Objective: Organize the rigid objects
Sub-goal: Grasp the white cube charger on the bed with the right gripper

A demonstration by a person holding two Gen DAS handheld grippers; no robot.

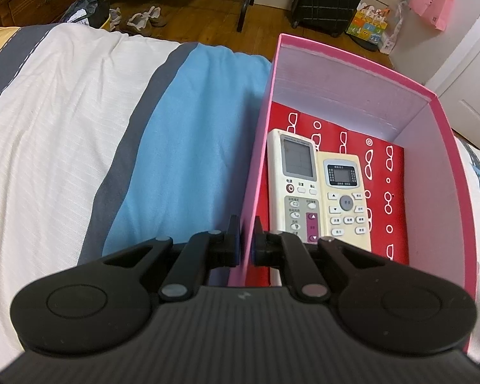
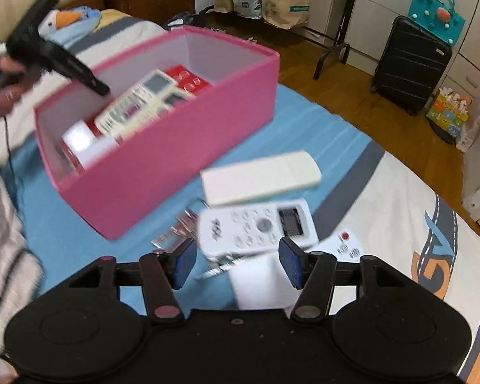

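A pink box (image 1: 352,57) stands on the bed, and my left gripper (image 1: 247,240) is shut on its near left wall. Inside it, a white remote (image 1: 296,185) and a cream remote (image 1: 344,198) lie side by side on a red patterned sheet (image 1: 387,172). My right gripper (image 2: 239,260) hangs open over loose items on the blue bedding. Below it are a white remote (image 2: 256,227), a cream remote lying face down (image 2: 262,177), a small remote with a red button (image 2: 342,246) and a white block (image 2: 256,284). Its pads touch nothing. The pink box (image 2: 176,160) sits to the left.
The bed edge curves round on the right, with wooden floor beyond. A black suitcase (image 2: 409,64), paper bags (image 2: 284,3) and a metal rack stand on that floor. Clear plastic pieces (image 2: 176,230) lie beside the white remote. A person's hand and sleeve (image 2: 3,192) are at the left.
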